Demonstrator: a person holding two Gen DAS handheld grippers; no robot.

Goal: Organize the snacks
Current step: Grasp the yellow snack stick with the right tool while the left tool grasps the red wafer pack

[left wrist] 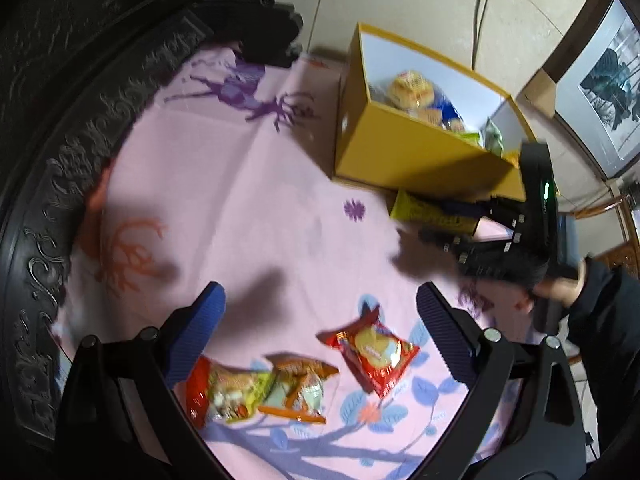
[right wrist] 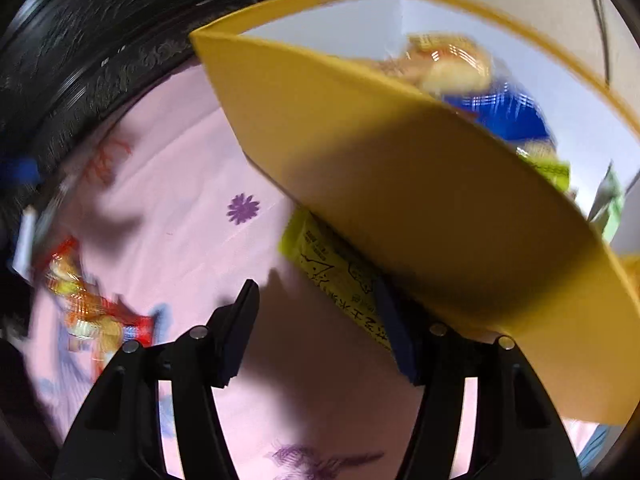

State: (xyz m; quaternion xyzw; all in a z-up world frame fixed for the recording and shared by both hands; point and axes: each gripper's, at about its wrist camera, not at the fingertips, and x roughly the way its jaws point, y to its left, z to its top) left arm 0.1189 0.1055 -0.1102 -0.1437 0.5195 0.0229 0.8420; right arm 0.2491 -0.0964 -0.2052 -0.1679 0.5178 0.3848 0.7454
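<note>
On the pink cloth (left wrist: 248,184) stands a yellow box (left wrist: 400,152) holding several snack packets. My left gripper (left wrist: 320,288) is open above three loose packets: a red biscuit packet (left wrist: 374,350), an orange-edged one (left wrist: 296,390) and a red-and-green one (left wrist: 224,392). None of them is touched. A yellow packet (right wrist: 332,276) lies against the foot of the box (right wrist: 400,184). My right gripper (right wrist: 316,284) is open low over it. One blue pad overlaps the packet's near end and the other stands apart over bare cloth. In the left wrist view the right gripper (left wrist: 468,224) reaches in from the right.
Dark carved wooden furniture (left wrist: 80,120) borders the cloth on the left and at the back. A hand in a dark sleeve (left wrist: 560,288) holds the right gripper. A framed picture (left wrist: 608,88) leans at the right. The loose packets (right wrist: 88,312) show blurred in the right wrist view.
</note>
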